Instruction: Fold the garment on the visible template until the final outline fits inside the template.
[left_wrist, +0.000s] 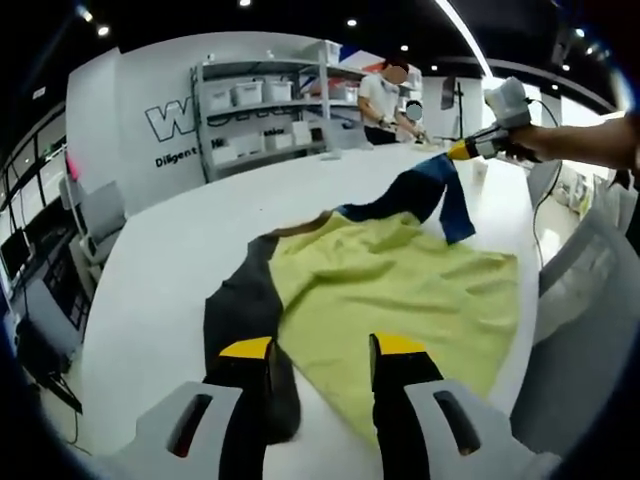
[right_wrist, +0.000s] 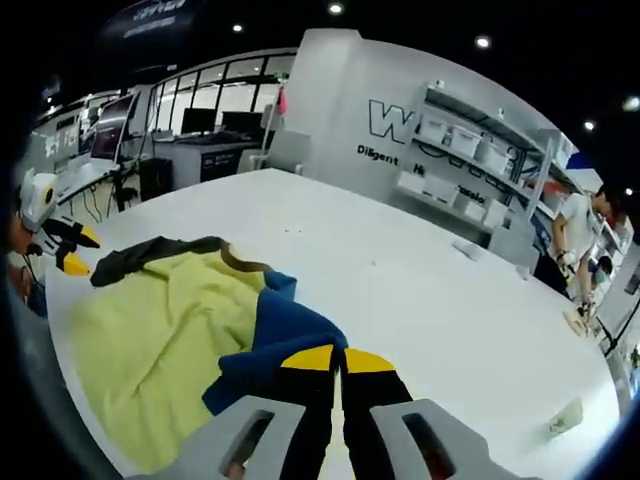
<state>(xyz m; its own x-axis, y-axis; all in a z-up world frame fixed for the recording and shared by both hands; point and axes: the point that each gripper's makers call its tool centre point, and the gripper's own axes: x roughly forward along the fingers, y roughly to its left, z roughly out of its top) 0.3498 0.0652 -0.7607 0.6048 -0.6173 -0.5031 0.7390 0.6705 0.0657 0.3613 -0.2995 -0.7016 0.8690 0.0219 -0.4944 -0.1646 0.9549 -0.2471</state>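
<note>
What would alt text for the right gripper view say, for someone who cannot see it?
The right tongs, shut, pinch the blue sleeve of a yellow-green garment spread on a white table. The left tongs sit at the garment's far dark edge, and shelves line the back wall.

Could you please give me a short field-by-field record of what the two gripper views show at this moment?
surface: white table
garment: yellow-green body with dark grey and blue sections, spread out, wrinkled, not yet folded
left gripper: jaws apart, low over the garment's near edge
right gripper: jaws together on the blue section, lifting it off the table
template: cannot tell from these views
background: shelving with white bins; a person at the table's far end
</note>
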